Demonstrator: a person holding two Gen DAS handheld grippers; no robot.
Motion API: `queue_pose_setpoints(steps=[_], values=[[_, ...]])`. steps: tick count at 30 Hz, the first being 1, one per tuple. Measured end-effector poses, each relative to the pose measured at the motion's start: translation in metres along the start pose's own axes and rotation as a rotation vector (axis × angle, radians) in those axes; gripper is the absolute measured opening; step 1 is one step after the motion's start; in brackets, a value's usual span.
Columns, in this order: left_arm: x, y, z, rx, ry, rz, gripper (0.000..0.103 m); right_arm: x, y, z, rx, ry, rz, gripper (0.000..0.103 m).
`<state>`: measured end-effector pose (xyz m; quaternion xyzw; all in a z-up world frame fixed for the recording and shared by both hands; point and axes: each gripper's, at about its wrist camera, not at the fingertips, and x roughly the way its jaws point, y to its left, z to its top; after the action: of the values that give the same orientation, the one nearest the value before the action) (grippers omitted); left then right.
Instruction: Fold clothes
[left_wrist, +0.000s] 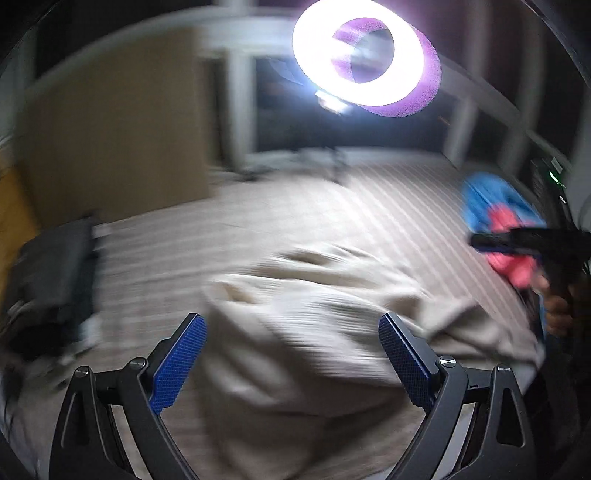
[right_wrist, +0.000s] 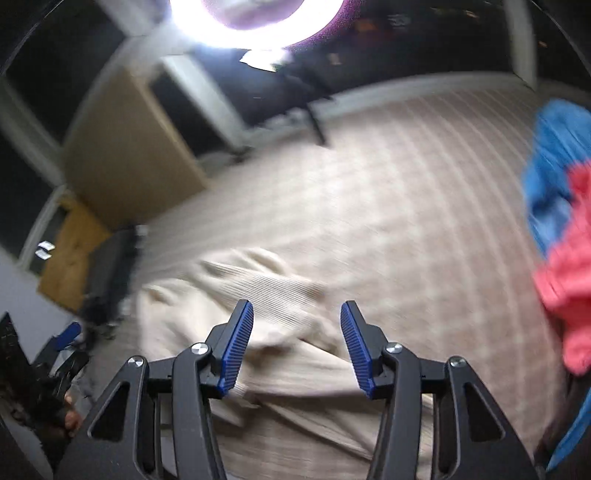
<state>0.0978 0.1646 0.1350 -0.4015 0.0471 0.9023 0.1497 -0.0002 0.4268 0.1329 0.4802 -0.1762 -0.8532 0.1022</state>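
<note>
Because the cream ribbed garment (left_wrist: 314, 332) lies crumpled on the striped bed (left_wrist: 369, 192), the left gripper (left_wrist: 291, 354) and right gripper (right_wrist: 297, 343) hang over it with jaws apart and empty, probably seeking an edge.

A cream ribbed garment (left_wrist: 314, 317) lies rumpled on the striped bedcover (left_wrist: 369, 206).

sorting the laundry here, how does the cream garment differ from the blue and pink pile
The cream garment is pale, ribbed and spread loosely just ahead of both grippers; the blue and pink pile is brightly coloured and bunched up. The cream garment lies mid-bed, the pile off at the right edge. Both rest unfolded on the striped bedcover.
</note>
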Motion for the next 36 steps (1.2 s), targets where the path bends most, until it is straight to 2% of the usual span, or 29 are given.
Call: queue_pose_setpoints(steps=[4, 5, 7, 9, 10, 11, 12, 13, 14, 15, 19, 21, 22, 24, 25, 26, 29, 31, 33, 36], values=[[0.049, -0.073, -0.001, 0.215, 0.071, -0.095, 0.095, -0.011, -0.023, -0.017, -0.021, -0.008, -0.079, 0.049], [0.058, -0.081, -0.003, 0.252, 0.086, -0.072, 0.095, -0.015, -0.027, -0.021, -0.033, -0.011, -0.099, 0.049], [0.089, -0.095, -0.008, 0.338, 0.128, 0.028, 0.095, -0.020, -0.043, -0.027, -0.034, -0.014, -0.122, 0.049], [0.116, -0.094, -0.014, 0.366, 0.191, 0.066, 0.093, -0.023, -0.057, -0.034, -0.008, -0.007, -0.113, 0.049], [0.130, -0.093, -0.017, 0.379, 0.222, 0.083, 0.081, -0.024, -0.063, -0.037, 0.004, -0.002, -0.110, 0.049], [0.133, -0.089, -0.018, 0.364, 0.238, 0.059, 0.063, -0.023, -0.067, -0.040, 0.006, 0.005, -0.108, 0.049], [0.136, -0.079, -0.016, 0.312, 0.254, -0.004, 0.055, -0.022, -0.071, -0.042, 0.008, 0.013, -0.107, 0.049], [0.132, -0.066, -0.009, 0.233, 0.259, -0.075, 0.031, -0.021, -0.074, -0.045, 0.007, 0.021, -0.106, 0.049], [0.125, -0.055, -0.003, 0.191, 0.253, -0.097, 0.012, -0.015, -0.074, -0.047, -0.008, 0.037, -0.100, 0.049], [0.119, -0.045, 0.004, 0.149, 0.246, -0.117, 0.012, -0.010, -0.073, -0.049, -0.026, 0.054, -0.096, 0.049], [0.068, 0.008, 0.037, 0.013, 0.121, -0.107, 0.011, 0.021, -0.047, -0.059, -0.172, 0.133, -0.105, 0.050], [0.037, 0.043, 0.054, -0.067, 0.055, -0.097, 0.011, 0.038, -0.027, -0.063, -0.266, 0.154, -0.120, 0.054], [0.031, 0.054, 0.057, -0.087, 0.039, -0.089, 0.010, 0.046, -0.017, -0.066, -0.311, 0.161, -0.129, 0.054], [0.009, 0.082, 0.062, -0.121, -0.018, -0.021, 0.010, 0.055, -0.002, -0.067, -0.369, 0.163, -0.144, 0.051], [-0.002, 0.098, 0.062, -0.152, -0.042, 0.012, 0.010, 0.060, 0.004, -0.067, -0.389, 0.170, -0.145, 0.022], [-0.012, 0.114, 0.062, -0.183, -0.066, 0.045, 0.010, 0.064, 0.010, -0.067, -0.406, 0.173, -0.146, 0.006], [-0.044, 0.156, 0.049, -0.257, -0.115, 0.127, 0.010, 0.056, 0.016, -0.057, -0.384, 0.137, -0.150, 0.005], [-0.065, 0.187, 0.034, -0.303, -0.135, 0.222, 0.010, 0.042, 0.018, -0.045, -0.369, 0.077, -0.153, 0.004], [-0.076, 0.216, 0.017, -0.368, -0.131, 0.266, 0.009, 0.025, 0.017, -0.032, -0.334, 0.019, -0.145, 0.004], [-0.091, 0.249, -0.009, -0.440, -0.122, 0.319, 0.006, -0.013, 0.018, -0.008, -0.287, -0.112, -0.135, 0.003]])
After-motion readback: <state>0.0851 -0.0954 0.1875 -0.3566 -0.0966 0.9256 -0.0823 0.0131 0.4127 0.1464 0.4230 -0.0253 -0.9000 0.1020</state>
